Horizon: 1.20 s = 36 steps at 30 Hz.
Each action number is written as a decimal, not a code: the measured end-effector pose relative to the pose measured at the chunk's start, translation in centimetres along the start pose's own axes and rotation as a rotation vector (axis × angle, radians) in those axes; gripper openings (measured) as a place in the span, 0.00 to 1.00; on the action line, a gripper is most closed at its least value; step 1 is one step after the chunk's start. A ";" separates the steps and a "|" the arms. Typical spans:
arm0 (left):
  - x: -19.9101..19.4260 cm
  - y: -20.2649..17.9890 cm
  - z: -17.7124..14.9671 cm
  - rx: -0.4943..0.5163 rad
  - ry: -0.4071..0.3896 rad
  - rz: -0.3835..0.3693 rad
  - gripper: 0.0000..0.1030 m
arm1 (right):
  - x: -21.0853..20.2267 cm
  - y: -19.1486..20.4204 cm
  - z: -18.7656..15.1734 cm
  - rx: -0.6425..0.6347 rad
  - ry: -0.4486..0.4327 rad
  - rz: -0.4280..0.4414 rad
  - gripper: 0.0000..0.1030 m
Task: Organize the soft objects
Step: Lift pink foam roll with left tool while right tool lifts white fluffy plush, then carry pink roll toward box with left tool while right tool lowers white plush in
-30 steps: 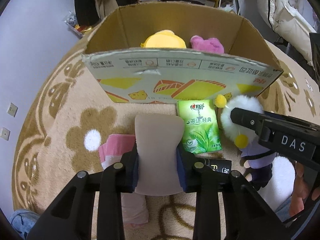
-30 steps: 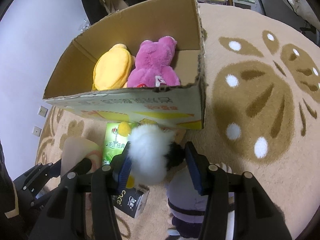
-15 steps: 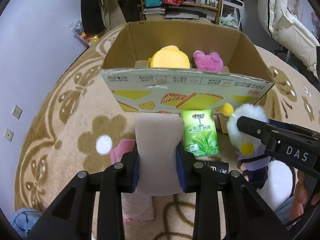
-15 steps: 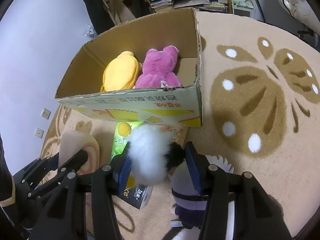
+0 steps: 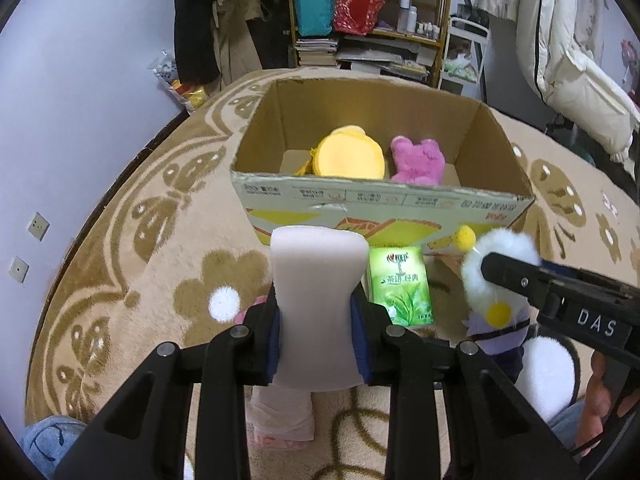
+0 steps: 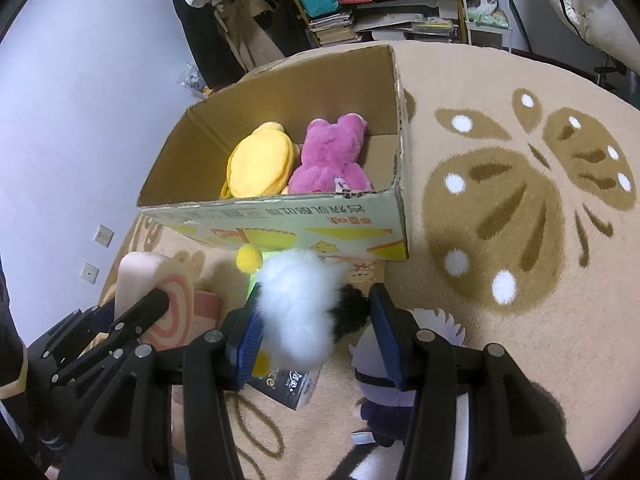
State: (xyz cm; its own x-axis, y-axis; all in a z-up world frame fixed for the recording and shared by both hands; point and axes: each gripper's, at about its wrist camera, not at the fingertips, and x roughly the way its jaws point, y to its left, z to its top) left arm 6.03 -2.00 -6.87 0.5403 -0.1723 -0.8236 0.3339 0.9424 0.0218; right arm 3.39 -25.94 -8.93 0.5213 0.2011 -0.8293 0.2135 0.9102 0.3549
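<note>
An open cardboard box (image 5: 384,204) (image 6: 280,216) stands on the rug with a yellow plush (image 5: 348,156) (image 6: 260,164) and a pink plush bear (image 5: 418,160) (image 6: 332,156) inside. My left gripper (image 5: 316,332) is shut on a pale foam block (image 5: 316,280), also seen in the right wrist view (image 6: 140,280), held above the rug in front of the box. My right gripper (image 6: 316,336) is shut on a white fluffy plush (image 6: 300,304) (image 5: 496,272) with yellow pompoms, held right of the foam block.
A green tea carton (image 5: 400,284) and a dark carton (image 6: 288,384) lie on the rug below the grippers. A purple-clothed doll (image 6: 380,384) and a pink package (image 5: 280,420) also lie there. Shelves (image 5: 372,20) and hanging coats (image 5: 568,48) stand behind the box.
Both grippers have risen with their loads, so the box interior shows more and the rug items look smaller.
</note>
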 end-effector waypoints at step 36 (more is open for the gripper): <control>-4.2 -0.1 6.1 0.057 -0.251 0.086 0.28 | -7.8 2.1 3.8 -0.061 -0.298 0.046 0.52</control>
State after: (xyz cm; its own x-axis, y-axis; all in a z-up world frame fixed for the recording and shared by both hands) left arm 8.43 -3.12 0.01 0.7407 -0.1647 -0.6513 0.3173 0.9403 0.1232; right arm 2.87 -26.98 -0.07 0.7507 0.1358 -0.6466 0.1390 0.9243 0.3555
